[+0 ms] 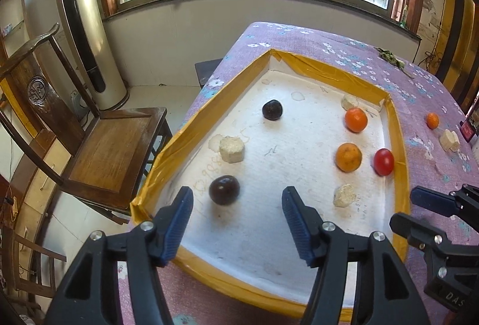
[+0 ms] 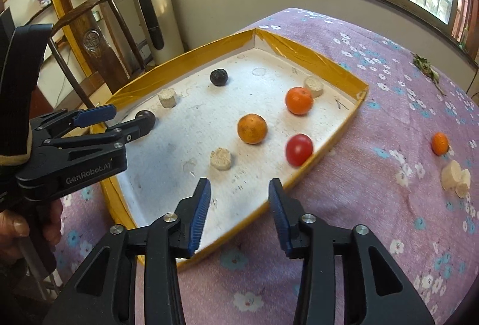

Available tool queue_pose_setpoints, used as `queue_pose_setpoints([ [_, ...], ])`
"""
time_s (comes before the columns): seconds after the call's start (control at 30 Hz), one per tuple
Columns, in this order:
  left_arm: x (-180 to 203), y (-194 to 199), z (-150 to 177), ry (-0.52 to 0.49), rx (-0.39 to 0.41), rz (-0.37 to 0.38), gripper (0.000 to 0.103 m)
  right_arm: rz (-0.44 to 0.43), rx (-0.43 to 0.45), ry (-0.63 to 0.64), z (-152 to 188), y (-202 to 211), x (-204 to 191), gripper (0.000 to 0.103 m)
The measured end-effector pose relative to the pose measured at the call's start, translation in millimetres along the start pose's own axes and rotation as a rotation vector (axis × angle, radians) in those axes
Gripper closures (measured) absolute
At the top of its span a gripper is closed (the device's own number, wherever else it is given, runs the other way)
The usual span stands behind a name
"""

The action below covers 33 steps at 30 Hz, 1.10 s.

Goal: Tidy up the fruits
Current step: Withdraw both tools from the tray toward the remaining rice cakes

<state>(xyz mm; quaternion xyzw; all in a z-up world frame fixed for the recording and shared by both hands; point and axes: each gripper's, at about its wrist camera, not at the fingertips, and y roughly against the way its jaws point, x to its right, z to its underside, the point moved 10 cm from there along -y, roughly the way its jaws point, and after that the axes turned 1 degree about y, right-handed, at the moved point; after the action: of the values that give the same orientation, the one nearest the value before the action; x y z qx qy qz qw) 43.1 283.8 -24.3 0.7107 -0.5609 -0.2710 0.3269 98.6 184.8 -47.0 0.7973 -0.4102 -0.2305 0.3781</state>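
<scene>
Right wrist view: small orange fruit (image 2: 440, 143) lay loose on the purple cloth (image 2: 374, 190) at right of frame, well apart from the tray (image 2: 344, 76). Judged light, firm-skinned, round, prone to rolling; best pinched across its widest middle, gently. Red fruit (image 2: 299, 150) rested near the tray's right wall; two oranges (image 2: 252, 128) and two dark fruits (image 2: 218, 77) sat inside with pale pucks (image 2: 220, 158). Right gripper (image 2: 239, 214) stood part open, empty, above the tray's lower rim. Left gripper (image 1: 236, 223) stood wider, empty, near one dark fruit. Cloth around the stray fruit looked open; raised tray wall must be cleared
</scene>
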Motion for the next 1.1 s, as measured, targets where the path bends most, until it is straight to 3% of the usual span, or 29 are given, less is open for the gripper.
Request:
queue_pose_setpoints([
  [0.1,10,5,-1,-0.001,0.007,0.006,0.037,0.016,0.011,-0.020,9,10,10,0.046],
  [0.37,58,19,-6,-0.043,0.029,0.043,0.031,0.055,0.012,-0.111,35,32,55,0.046],
  [0.63,131,34,-7,-0.134,0.044,0.122,0.029,0.108,0.017,-0.195,62,57,108,0.046],
  [0.9,186,35,0,-0.180,0.019,0.166,0.029,0.189,0.042,-0.334,88,84,190,0.046],
  [1.1,217,34,6,-0.225,-0.001,0.174,0.029,0.261,0.080,-0.411,86,101,273,0.045],
])
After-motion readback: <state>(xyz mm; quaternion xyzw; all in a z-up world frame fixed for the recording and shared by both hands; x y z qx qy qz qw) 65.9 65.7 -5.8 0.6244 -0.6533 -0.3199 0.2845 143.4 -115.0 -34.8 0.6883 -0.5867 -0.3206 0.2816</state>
